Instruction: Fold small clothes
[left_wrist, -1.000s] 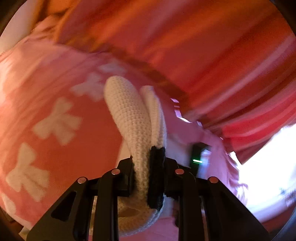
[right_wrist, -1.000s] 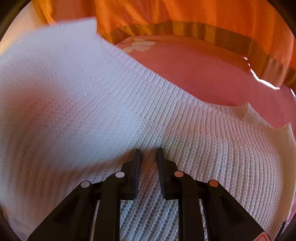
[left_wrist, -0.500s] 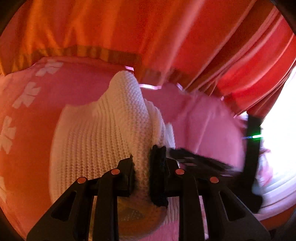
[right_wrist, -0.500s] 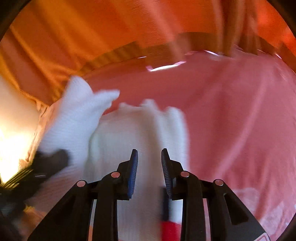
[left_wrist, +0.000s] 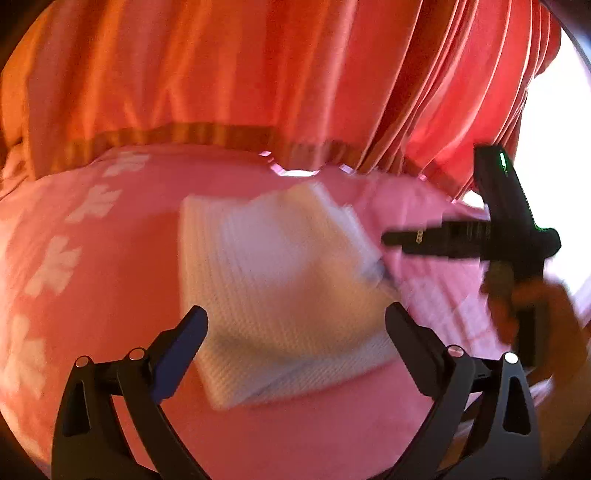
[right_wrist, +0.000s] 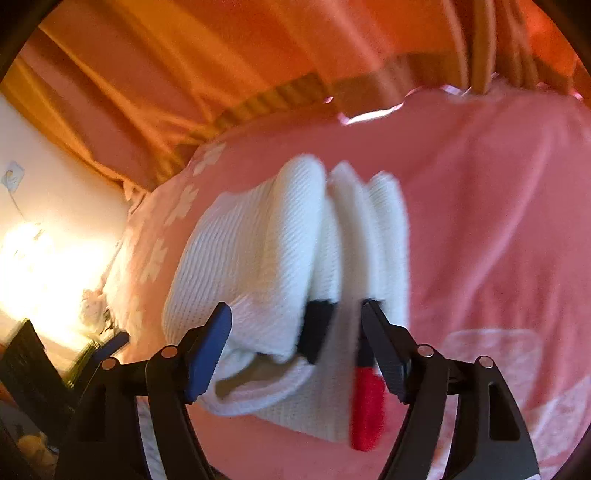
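Released ribbed white knit garment (left_wrist: 280, 280) folded

place: home bedroom | evidence: pink bow-print bedspread (left_wrist: 92, 280); orange curtains (left_wrist: 221, 74); wall socket (right_wrist: 13, 176)

Blurred hand (left_wrist: 535, 317) at right edge

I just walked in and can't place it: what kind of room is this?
Probably a bedroom. A white knitted garment lies on a pink blanket with white bow prints, like a bed cover, and long orange-red curtains hang right behind it.
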